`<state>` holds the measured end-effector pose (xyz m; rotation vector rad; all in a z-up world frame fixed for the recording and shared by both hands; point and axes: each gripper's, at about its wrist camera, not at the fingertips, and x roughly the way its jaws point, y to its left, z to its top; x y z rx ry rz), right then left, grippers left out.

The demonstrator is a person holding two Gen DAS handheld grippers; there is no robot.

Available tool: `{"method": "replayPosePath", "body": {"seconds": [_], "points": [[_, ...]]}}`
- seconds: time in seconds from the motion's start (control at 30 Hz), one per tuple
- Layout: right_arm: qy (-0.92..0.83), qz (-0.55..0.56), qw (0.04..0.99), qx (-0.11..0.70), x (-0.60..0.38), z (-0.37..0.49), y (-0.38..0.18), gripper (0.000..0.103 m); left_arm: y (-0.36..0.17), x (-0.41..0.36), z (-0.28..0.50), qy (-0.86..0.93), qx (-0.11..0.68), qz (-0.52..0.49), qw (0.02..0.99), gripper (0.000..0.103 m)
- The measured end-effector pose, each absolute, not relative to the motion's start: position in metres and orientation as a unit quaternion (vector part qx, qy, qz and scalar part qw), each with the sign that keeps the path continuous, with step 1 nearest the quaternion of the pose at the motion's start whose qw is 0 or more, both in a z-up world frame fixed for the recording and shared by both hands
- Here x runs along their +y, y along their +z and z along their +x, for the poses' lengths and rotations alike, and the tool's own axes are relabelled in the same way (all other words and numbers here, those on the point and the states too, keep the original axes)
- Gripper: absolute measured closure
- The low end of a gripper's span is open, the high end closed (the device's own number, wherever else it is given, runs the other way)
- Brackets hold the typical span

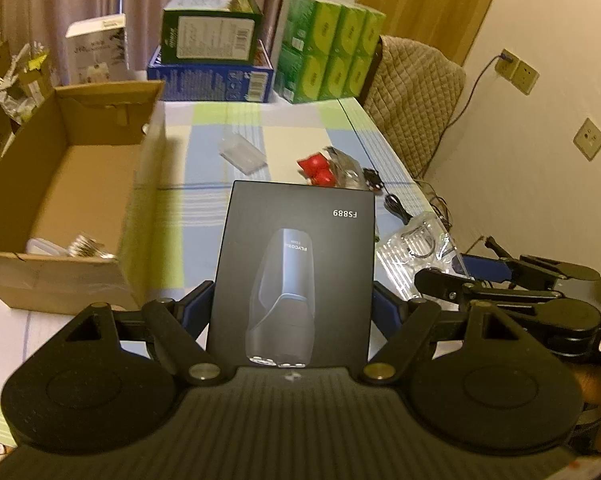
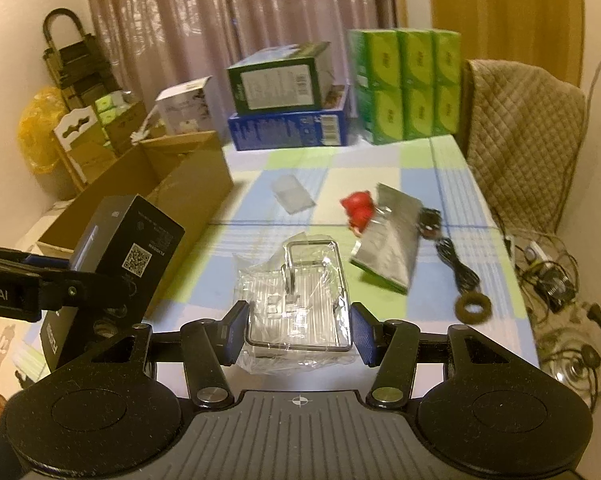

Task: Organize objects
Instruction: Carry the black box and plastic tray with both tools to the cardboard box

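At the bottom centre of the left wrist view, the left gripper (image 1: 292, 304) is clamping a black shaver box (image 1: 296, 264) marked FS889 between its blue pads, holding it up off the table. In the lower middle of the right wrist view, the right gripper (image 2: 298, 330) is standing wide, its pads flanking a clear plastic package (image 2: 296, 300) that is lying on the checked tablecloth (image 2: 452, 168); whether the pads are touching it cannot be told. To the left, the open cardboard box (image 1: 64, 184) is sitting with only a pale container and something shiny in its near corner, so the sorting is judged to be at an early stage. Farther up the cloth, a foil pouch (image 2: 388, 240), a red item (image 2: 358, 210), a small clear bag (image 2: 292, 194), a black cable (image 2: 458, 268) and a dark ring (image 2: 473, 307) are lying loose, still to be put away. At the far edge, stacked cartons (image 2: 288, 100) and green tissue packs (image 2: 408, 88) are standing. The red item is too blurred to identify, and the cardboard box's near wall is hiding part of its floor.
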<state>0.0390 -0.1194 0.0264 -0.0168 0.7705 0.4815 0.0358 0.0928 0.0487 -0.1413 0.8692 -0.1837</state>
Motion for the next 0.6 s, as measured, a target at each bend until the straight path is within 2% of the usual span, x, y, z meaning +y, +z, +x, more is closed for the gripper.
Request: {"method": "replayPosePath", "body": {"seconds": [0.6], "points": [[0.332,-0.031,0.879,0.341,0.002,0.062,0.052,0.052,0.102,0.230,0.042,0.009,0.381,-0.046,0.924,0.026]]}}
